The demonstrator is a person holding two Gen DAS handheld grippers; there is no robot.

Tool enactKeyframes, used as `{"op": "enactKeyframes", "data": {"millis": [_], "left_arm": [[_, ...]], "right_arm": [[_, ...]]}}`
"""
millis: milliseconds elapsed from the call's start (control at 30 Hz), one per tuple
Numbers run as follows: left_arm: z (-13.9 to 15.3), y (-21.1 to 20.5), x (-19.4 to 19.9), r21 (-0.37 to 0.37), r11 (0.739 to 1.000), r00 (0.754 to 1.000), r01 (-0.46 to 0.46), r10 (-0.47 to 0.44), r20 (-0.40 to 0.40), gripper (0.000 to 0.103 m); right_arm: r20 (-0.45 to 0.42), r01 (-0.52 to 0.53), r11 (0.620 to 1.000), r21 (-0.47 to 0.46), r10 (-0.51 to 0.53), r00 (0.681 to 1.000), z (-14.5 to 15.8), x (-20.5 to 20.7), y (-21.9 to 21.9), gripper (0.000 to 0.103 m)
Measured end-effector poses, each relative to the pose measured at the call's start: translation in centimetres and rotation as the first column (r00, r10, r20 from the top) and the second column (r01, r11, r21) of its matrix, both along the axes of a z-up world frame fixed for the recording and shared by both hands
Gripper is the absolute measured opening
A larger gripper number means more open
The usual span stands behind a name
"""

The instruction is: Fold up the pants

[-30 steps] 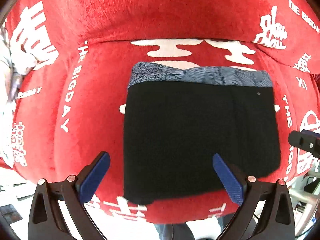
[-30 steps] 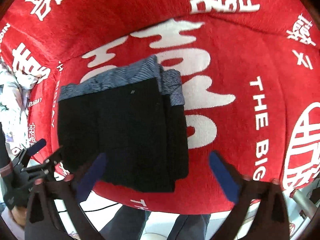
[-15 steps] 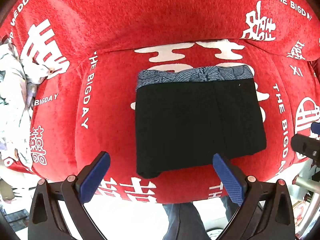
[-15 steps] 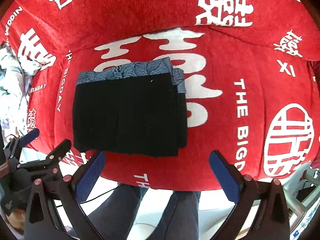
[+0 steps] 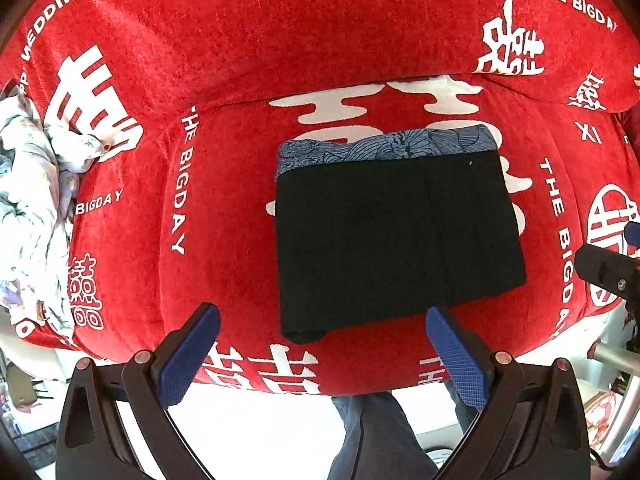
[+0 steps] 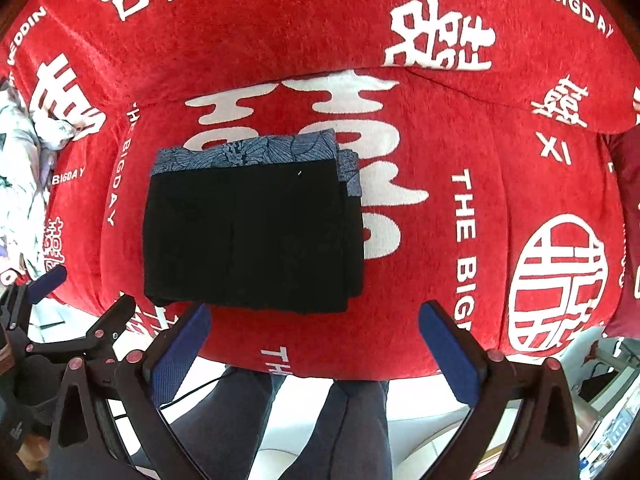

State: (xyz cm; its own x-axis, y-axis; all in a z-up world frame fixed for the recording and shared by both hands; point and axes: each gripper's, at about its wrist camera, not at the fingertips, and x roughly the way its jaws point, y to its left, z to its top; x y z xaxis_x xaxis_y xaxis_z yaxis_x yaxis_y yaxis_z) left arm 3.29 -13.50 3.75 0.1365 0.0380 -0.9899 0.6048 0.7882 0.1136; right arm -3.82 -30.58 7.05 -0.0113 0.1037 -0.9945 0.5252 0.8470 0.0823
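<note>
The pants (image 5: 396, 240) lie folded into a flat black rectangle on the seat of a sofa (image 5: 224, 184) draped in a red cover printed with white characters and the words "THE BIGDAY". Taking the pants as the landmark: a blue patterned band (image 5: 384, 150) runs along their far edge, toward the sofa back, and in the right wrist view this band (image 6: 248, 154) also shows at the far right corner, where stacked layers step out slightly. The near edge of the pants lies close to the front edge of the seat. The left gripper (image 5: 320, 354) hangs in front of the pants, off the seat's front edge, its jaws spread wide with nothing between them; its right blue pad (image 5: 456, 356) overlaps the near right corner of the pants in the picture, though whether it touches the cloth cannot be told. The right gripper (image 6: 316, 348) is likewise in front of the pants and a little to their right, jaws wide apart and empty, both pads clear of the cloth. In the right wrist view the left gripper (image 6: 60, 312) appears down to the left of the pants, off the seat; in the left wrist view a dark part of the right gripper (image 5: 608, 268) shows well to the right of the pants. Far to the left of the pants a crumpled pale floral cloth (image 5: 32, 208) lies at the end of the sofa. Below the seat's front edge, nearer than the pants, a person's legs (image 6: 288, 420) in dark trousers stand on a pale floor.
</note>
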Motion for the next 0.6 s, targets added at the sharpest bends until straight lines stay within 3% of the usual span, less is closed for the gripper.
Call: {"op": "enactKeyframes", "data": {"millis": [600], "left_arm": [[0.2,0.4,-0.3,-0.010,1.000,1.000,0.003,-0.003,-0.011,0.103]], "right_arm": [[-0.039,-0.054,0.998,-0.040,0.052,0.998,-0.4,0.5,1.2,0.103]]}}
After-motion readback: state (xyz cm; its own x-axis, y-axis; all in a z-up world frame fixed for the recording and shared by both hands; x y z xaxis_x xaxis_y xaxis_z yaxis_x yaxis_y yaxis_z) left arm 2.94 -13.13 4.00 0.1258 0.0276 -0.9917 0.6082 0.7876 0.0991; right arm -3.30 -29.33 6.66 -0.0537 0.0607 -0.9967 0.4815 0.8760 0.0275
